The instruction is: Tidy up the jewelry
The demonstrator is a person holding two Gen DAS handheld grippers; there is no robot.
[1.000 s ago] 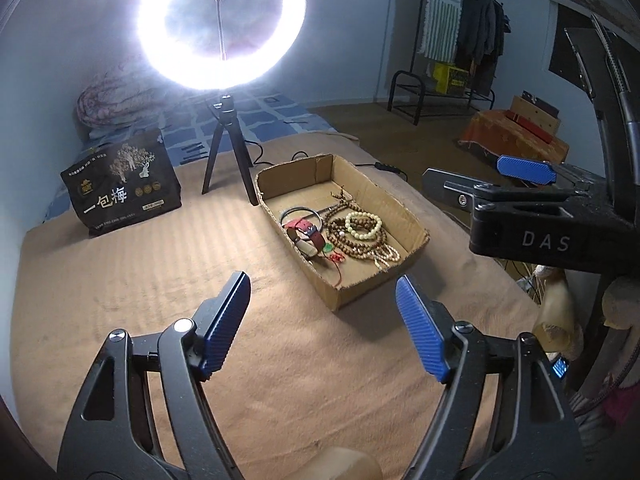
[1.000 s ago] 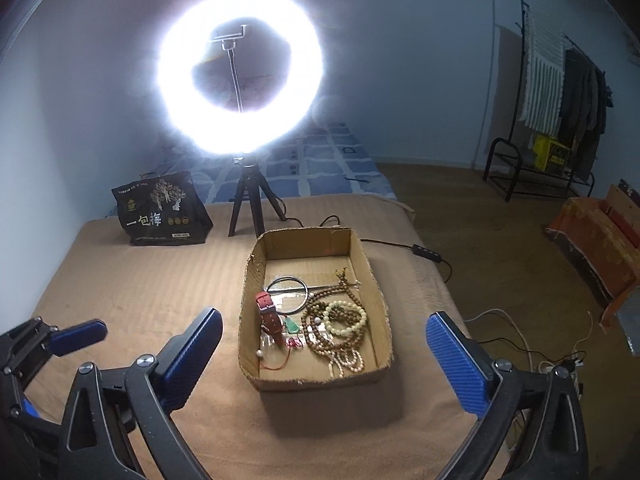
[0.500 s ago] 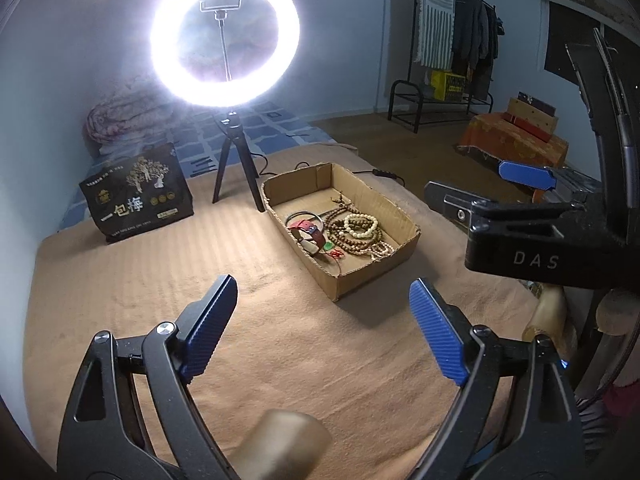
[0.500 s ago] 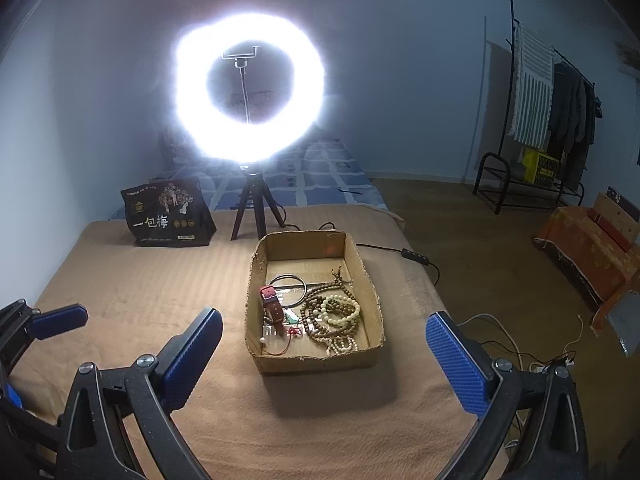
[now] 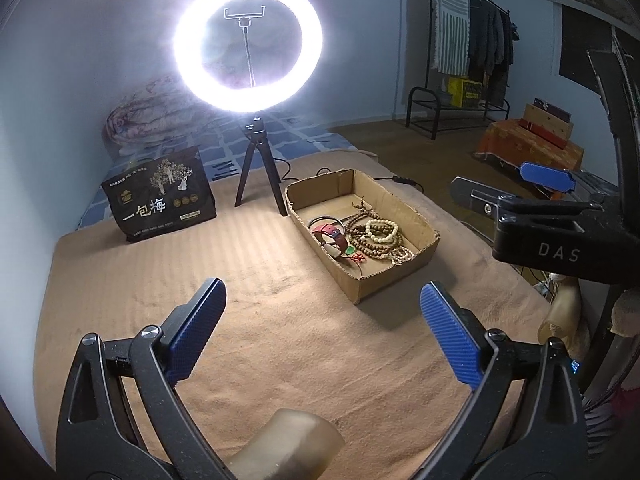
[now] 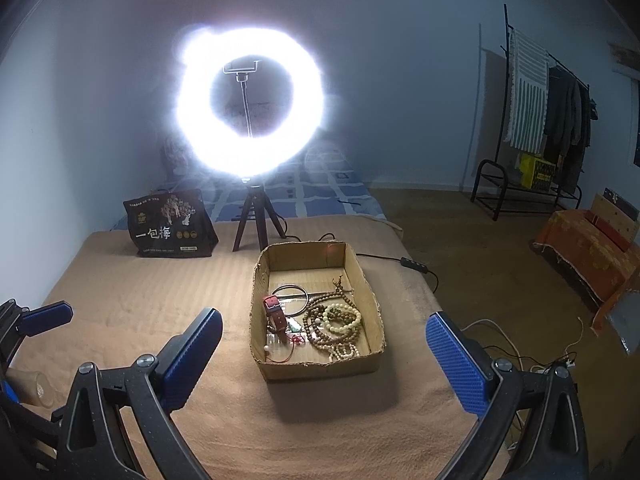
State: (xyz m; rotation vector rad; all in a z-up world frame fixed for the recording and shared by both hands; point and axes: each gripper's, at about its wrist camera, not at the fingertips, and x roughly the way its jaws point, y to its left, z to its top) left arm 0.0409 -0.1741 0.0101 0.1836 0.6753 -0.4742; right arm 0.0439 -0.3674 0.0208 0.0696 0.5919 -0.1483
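Note:
A shallow cardboard box [image 5: 400, 276] [image 6: 320, 368] sits on the tan blanket. Inside lie wooden bead strands [image 5: 366, 240] [image 6: 320, 326], a cream bead bracelet [image 5: 382, 230] [image 6: 342, 316], a red watch strap [image 5: 334, 236] [image 6: 276, 314], a dark bangle [image 6: 290, 294] and small red-corded charms [image 6: 294, 338]. My left gripper [image 5: 320, 324] is open and empty, well short of the box and to its left. My right gripper [image 6: 320, 360] is open and empty, its fingers either side of the box's near wall but nearer the camera.
A lit ring light on a tripod [image 5: 248, 60] [image 6: 250, 104] stands behind the box. A black printed bag [image 5: 160, 200] [image 6: 170, 226] stands at the back left. The right gripper's body [image 5: 560, 236] shows at the right of the left wrist view. The blanket edge and cables [image 6: 520, 344] lie right.
Both grippers have drawn back from the box and tilted up, so the box looks smaller and farther. Both stay open and empty.

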